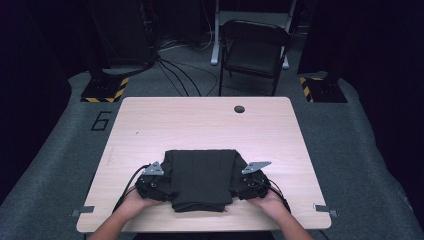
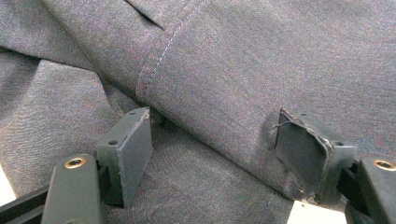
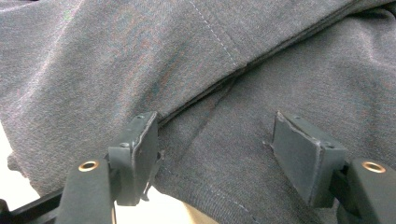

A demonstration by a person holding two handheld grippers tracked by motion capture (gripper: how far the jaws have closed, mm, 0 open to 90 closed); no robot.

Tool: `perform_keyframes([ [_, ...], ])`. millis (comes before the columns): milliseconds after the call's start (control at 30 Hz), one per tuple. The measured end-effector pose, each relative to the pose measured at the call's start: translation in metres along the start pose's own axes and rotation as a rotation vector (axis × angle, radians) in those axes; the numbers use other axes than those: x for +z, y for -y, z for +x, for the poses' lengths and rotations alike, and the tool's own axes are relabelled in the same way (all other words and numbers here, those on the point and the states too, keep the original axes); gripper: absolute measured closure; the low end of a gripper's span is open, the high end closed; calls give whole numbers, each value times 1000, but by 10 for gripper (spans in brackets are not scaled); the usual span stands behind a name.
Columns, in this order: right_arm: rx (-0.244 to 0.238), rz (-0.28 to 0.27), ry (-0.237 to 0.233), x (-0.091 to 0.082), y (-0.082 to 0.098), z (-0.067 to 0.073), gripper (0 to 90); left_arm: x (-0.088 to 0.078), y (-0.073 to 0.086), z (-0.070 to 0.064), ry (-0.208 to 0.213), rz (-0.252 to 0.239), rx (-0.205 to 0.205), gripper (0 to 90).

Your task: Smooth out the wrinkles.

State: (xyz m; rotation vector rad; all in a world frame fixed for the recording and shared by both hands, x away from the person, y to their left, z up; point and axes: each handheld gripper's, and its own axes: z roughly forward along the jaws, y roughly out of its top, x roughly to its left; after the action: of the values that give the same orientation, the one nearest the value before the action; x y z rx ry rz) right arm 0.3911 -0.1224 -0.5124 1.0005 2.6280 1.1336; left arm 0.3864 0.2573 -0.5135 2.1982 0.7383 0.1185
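Flanking the folded dark garment [image 1: 202,179] at the table's [image 1: 150,120] near edge, left gripper [image 1: 151,186] and right gripper [image 1: 251,187] sit equally close, jaws spread and gripping nothing (cloth edges lie between each pair), its long axis running away from the person

- Folded garment [image 1: 201,180]: dark matt woven cloth, fine grain, stitched hems.
- Table [image 1: 200,120] beneath garment: pale wood-look top, smooth, slight sheen.
- Gripper pads [image 2: 128,149]: matt black, edges scuffed.

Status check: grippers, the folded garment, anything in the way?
Left gripper and right gripper open, jaws wide at the sides of the folded dark garment. Garment flat on table. Nothing in the way.
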Motion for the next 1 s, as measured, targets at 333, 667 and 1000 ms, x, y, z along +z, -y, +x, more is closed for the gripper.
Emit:
perform_keyframes([
  [333, -10, 1, -2, -1, 0, -1, 320, -1, -1, 2, 9, -3, -16, 274],
  [667, 10, -21, -2, -7, -2, 1, 319, -8, -4, 4, 22, -9, -47, 310],
  [1000, 13, -62, 11, -15, -4, 1, 319, -16, -7, 2, 3, -49, -44, 307],
])
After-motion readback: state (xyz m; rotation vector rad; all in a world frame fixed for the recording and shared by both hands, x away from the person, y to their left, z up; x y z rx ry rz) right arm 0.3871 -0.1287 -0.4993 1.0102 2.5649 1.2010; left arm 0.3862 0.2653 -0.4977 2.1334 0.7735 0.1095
